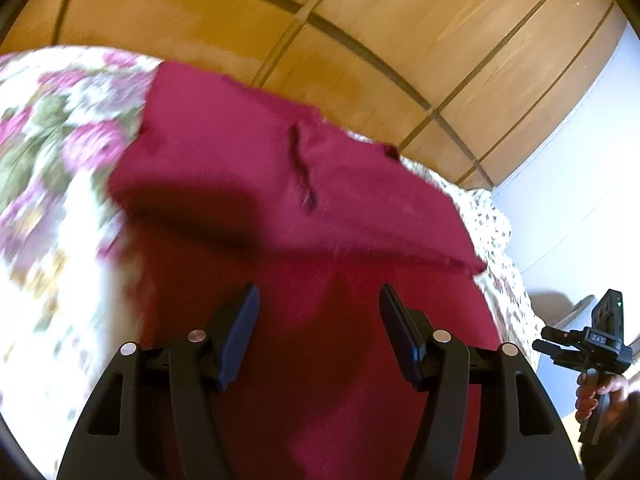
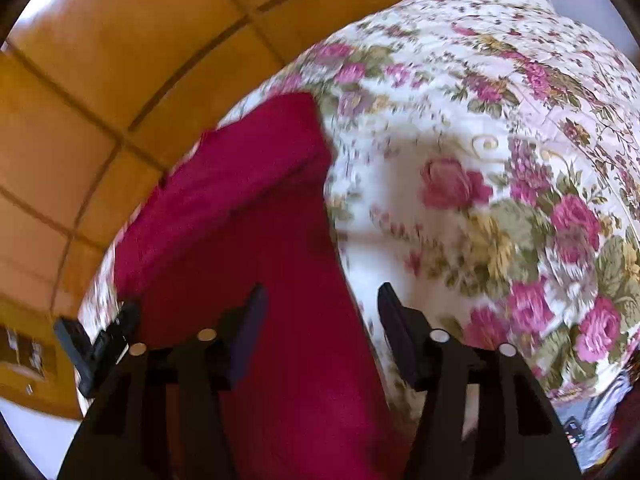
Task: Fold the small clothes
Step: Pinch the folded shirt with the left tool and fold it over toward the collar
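A dark red garment (image 1: pixel 280 208) lies spread on a floral bedspread (image 1: pixel 48 168), its far part folded over the near part. My left gripper (image 1: pixel 320 300) is open and empty, held just above the garment's near part. In the right wrist view the same garment (image 2: pixel 256 240) runs away from me along the bed's left edge. My right gripper (image 2: pixel 320 300) is open and empty, over the garment's right edge where it meets the bedspread (image 2: pixel 500 160). The right gripper also shows in the left wrist view (image 1: pixel 540 342), held in a hand at the far right.
A wooden wardrobe (image 1: pixel 360 40) with panelled doors stands behind the bed. A pale wall (image 1: pixel 580 160) is at the right. The left gripper's body (image 2: pixel 96 344) shows at the lower left of the right wrist view. The bed's edge drops off beside the garment.
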The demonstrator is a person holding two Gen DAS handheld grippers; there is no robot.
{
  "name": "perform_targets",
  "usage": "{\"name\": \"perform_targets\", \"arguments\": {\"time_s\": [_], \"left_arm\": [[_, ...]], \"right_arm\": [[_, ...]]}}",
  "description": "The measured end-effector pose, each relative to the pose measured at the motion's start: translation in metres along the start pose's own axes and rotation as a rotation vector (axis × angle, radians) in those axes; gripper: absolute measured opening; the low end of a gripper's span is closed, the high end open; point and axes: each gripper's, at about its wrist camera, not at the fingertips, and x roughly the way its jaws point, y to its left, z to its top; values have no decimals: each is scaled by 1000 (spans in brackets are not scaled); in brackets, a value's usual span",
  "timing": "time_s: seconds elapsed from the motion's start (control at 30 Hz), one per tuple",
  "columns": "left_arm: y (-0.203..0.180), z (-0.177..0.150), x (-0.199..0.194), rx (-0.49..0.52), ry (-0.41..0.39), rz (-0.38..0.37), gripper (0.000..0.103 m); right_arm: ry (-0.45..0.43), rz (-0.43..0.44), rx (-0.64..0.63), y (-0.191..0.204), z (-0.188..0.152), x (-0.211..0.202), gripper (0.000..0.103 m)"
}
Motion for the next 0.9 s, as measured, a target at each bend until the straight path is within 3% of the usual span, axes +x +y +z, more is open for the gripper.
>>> {"name": "perform_targets", "arguments": {"time_s": [0.27,0.4,0.7,0.9], "left_arm": [[17,-38,-56,-15,34,2,61],[22,-56,-83,20,46,2,61],[31,-93,-117,39,92,-33,61],[24,-116,-131,76,112,-10,61]], "right_arm": [[157,-15,26,-32,-31,19,46],[216,25,6,-38,-39,26,46],[414,45,-125,-35,-76,48,47],[441,10,-166,-25,-79,56,47]]}}
